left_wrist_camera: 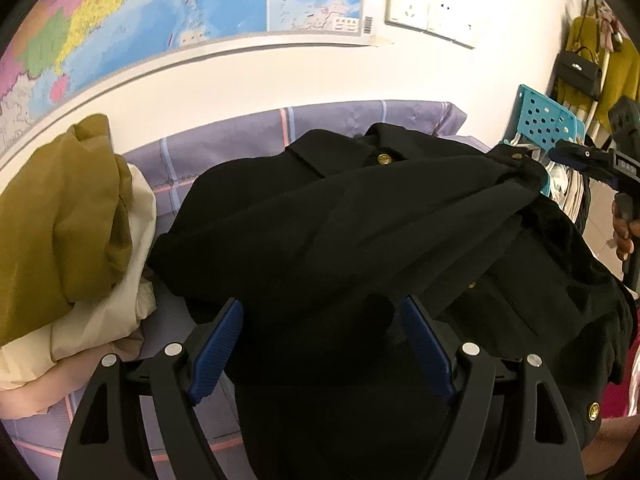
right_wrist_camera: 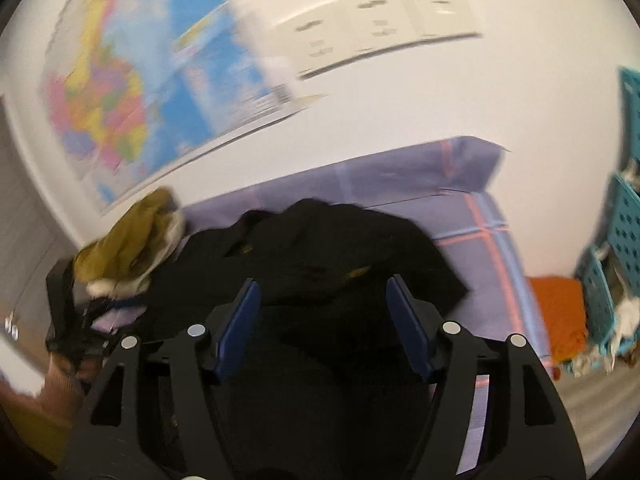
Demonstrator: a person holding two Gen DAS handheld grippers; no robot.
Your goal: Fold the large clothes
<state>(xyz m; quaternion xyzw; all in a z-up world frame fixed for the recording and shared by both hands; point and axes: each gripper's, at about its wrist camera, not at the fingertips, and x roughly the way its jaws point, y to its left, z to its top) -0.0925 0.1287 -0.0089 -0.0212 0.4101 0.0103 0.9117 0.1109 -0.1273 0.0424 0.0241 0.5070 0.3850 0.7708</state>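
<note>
A black jacket (left_wrist_camera: 320, 220) with gold buttons lies crumpled on a purple checked bedsheet (left_wrist_camera: 240, 148). My left gripper (left_wrist_camera: 322, 320) is open over its near part, and dark cloth lies loose between the wide blue pads. At the right edge, my right gripper (left_wrist_camera: 568, 158) sits beside a raised jacket corner with a gold button; a hand holds it. The right wrist view is blurred. In it the right gripper (right_wrist_camera: 323, 282) is open above the jacket (right_wrist_camera: 340, 248), and its pads press on nothing.
A heap of olive and cream clothes (left_wrist_camera: 60, 220) lies to the left of the jacket. A map and wall sockets (left_wrist_camera: 432, 12) are behind. Blue perforated baskets (right_wrist_camera: 624, 240), an orange cloth (right_wrist_camera: 560, 312) and a hanging black handbag (left_wrist_camera: 580, 72) stand to the right of the bed.
</note>
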